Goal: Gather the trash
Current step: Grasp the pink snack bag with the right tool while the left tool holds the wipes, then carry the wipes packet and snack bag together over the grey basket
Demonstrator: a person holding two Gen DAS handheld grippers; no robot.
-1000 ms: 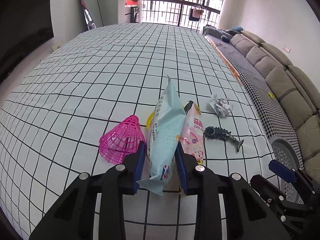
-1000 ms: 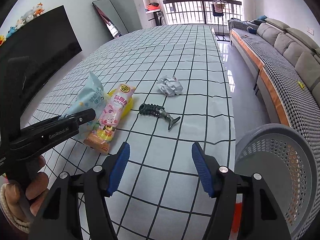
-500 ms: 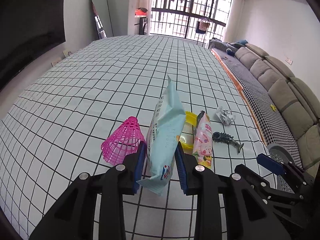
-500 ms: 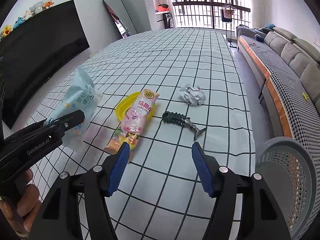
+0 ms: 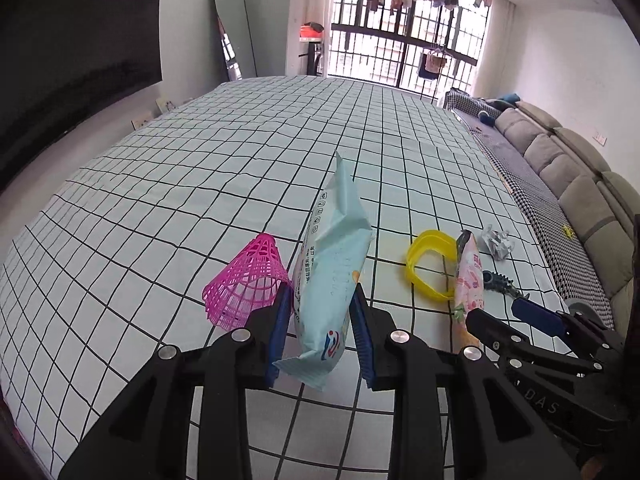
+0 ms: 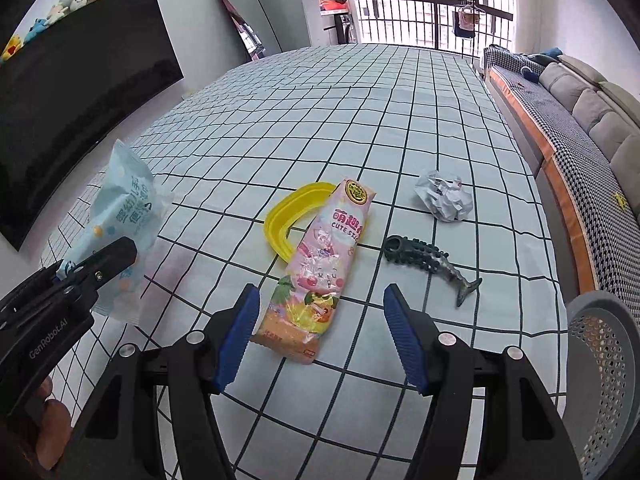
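The left gripper [image 5: 320, 332] has its jaws squeezed on a light blue packet [image 5: 332, 276], lifted off the checked counter [image 5: 240, 168]. A pink cone [image 5: 248, 280] sits just left of those jaws. The right gripper [image 6: 320, 336] has wide, empty jaws. A pink snack bag [image 6: 320, 272] lies on the counter between them, on a yellow ring [image 6: 288, 216]. A paper ball [image 6: 444, 196] lies ahead, to the right.

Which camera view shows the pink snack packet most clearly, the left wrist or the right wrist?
The right wrist view. There the pink snack packet lies face up, printing readable, just ahead of the open right gripper. The left wrist view shows it only at a steep angle, its lower end hidden behind the right gripper.
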